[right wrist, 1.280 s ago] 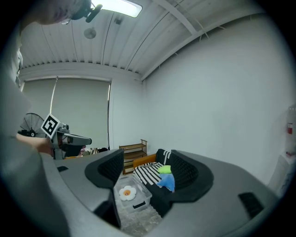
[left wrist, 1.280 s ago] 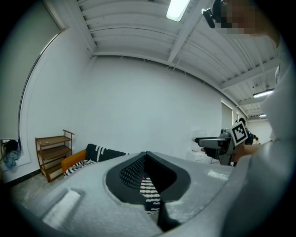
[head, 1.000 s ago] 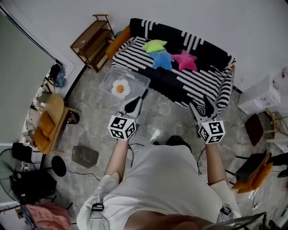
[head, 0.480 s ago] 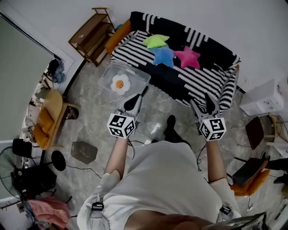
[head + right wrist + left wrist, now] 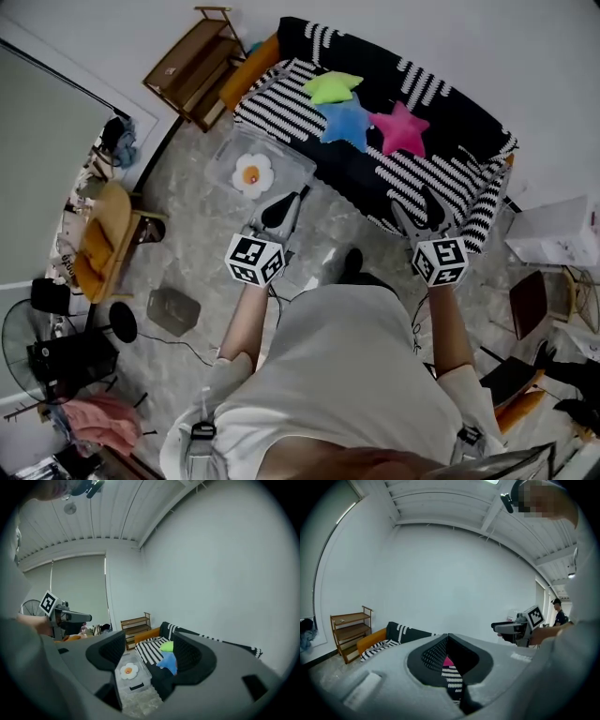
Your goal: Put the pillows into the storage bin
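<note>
Three star pillows lie on the striped sofa (image 5: 441, 169): green (image 5: 333, 86), blue (image 5: 349, 120) and pink (image 5: 401, 129). The clear storage bin (image 5: 291, 169) stands on the floor before the sofa's left part, with an egg-shaped pillow (image 5: 251, 172) inside. My left gripper (image 5: 298, 195) is shut and empty, in the air just right of the bin. My right gripper (image 5: 427, 208) is open and empty, short of the sofa's front edge. The right gripper view frames the bin (image 5: 136, 682), green pillow (image 5: 167, 646) and blue pillow (image 5: 168, 662) between its jaws.
A wooden shelf (image 5: 192, 75) stands left of the sofa, and an orange cushion (image 5: 251, 80) lies on the sofa's left end. A chair (image 5: 103, 248), a fan (image 5: 19, 347) and a dark box (image 5: 173, 311) are at the left, a white cabinet (image 5: 558, 234) at the right.
The person has stepped toward the sofa, and both grippers have moved forward with them. The bin and pillows now lie nearer. Neither gripper's jaws have changed.
</note>
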Available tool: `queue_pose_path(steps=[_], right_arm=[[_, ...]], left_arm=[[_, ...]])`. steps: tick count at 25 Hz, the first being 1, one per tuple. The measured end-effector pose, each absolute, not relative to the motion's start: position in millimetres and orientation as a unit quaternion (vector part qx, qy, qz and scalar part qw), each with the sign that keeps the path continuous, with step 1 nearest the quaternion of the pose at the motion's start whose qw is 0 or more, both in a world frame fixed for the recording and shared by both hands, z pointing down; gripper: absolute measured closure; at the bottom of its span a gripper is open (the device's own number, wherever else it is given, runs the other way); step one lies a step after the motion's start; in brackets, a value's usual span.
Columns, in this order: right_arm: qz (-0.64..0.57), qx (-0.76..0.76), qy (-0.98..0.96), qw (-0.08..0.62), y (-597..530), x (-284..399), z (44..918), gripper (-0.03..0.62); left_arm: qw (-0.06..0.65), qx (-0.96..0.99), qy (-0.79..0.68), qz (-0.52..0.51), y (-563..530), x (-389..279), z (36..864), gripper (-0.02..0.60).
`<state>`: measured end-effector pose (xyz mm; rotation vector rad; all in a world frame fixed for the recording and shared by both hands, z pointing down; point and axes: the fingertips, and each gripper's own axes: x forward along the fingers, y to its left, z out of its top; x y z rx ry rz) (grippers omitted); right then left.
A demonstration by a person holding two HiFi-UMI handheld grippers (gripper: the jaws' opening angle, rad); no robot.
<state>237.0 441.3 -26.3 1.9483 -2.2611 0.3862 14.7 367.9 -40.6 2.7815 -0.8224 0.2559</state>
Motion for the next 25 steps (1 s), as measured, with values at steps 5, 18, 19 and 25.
queue_pose_path(steps=[5,18,19,25], right_arm=[[0.144,0.632,-0.758,0.070,397.9,270.7,-11.9,0.289],[0.196,0.620,-0.755,0.087,324.1,298.8,24.4,0.289],[0.198,0.622,-0.753,0.088,319.0,297.9,26.4,0.289],[0.214,0.646,-0.727,0.092,284.4,282.7,36.1,0.289]], left_arm=[[0.126,0.942,-0.296,0.095,332.4,48.2,-31.4,0.564],[0.148,0.935,-0.296,0.125,256.0,82.2,-7.9,0.563],[0.147,0.936,-0.293,0.126,248.6,81.8,-7.2,0.564],[0.150,0.945,-0.260,0.131,196.6,72.0,-0.7,0.564]])
